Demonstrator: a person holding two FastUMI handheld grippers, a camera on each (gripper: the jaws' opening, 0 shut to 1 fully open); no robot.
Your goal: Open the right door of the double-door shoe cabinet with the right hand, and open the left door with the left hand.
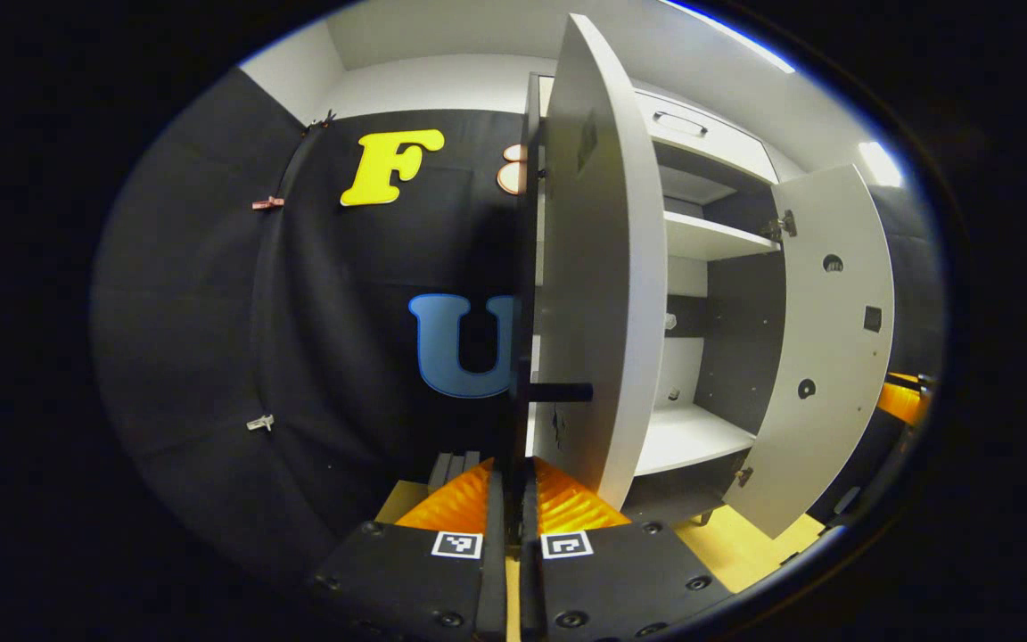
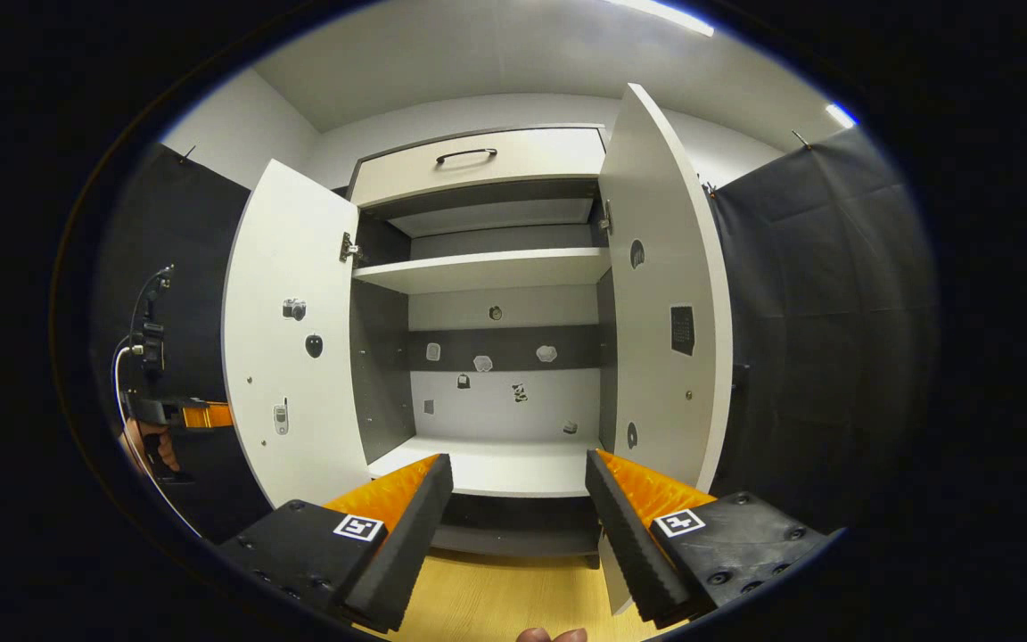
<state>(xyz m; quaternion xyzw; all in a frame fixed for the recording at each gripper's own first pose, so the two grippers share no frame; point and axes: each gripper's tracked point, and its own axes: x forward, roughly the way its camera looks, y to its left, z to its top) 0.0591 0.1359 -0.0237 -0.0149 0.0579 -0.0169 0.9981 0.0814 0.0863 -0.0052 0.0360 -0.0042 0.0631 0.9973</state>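
Note:
The shoe cabinet (image 2: 487,267) stands with both doors swung wide. In the right gripper view the left door (image 2: 291,339) and the right door (image 2: 661,294) show their pale inner faces. My right gripper (image 2: 518,464) hangs open in front of the bottom shelf, holding nothing. In the left gripper view I see the left door (image 1: 603,267) almost edge-on. My left gripper (image 1: 513,468) is shut on that door's free edge, just below a dark handle bar (image 1: 558,392). The right door (image 1: 825,339) stands open farther off. The left gripper (image 2: 197,415) and a hand (image 2: 152,450) show behind the left door.
A drawer with a dark handle (image 2: 464,156) sits above the open compartment. Two pale shelves (image 2: 487,267) cross the inside, with small stickers on the back panel. Black cloth walls (image 1: 299,357) close in both sides. The floor (image 2: 496,597) is light wood.

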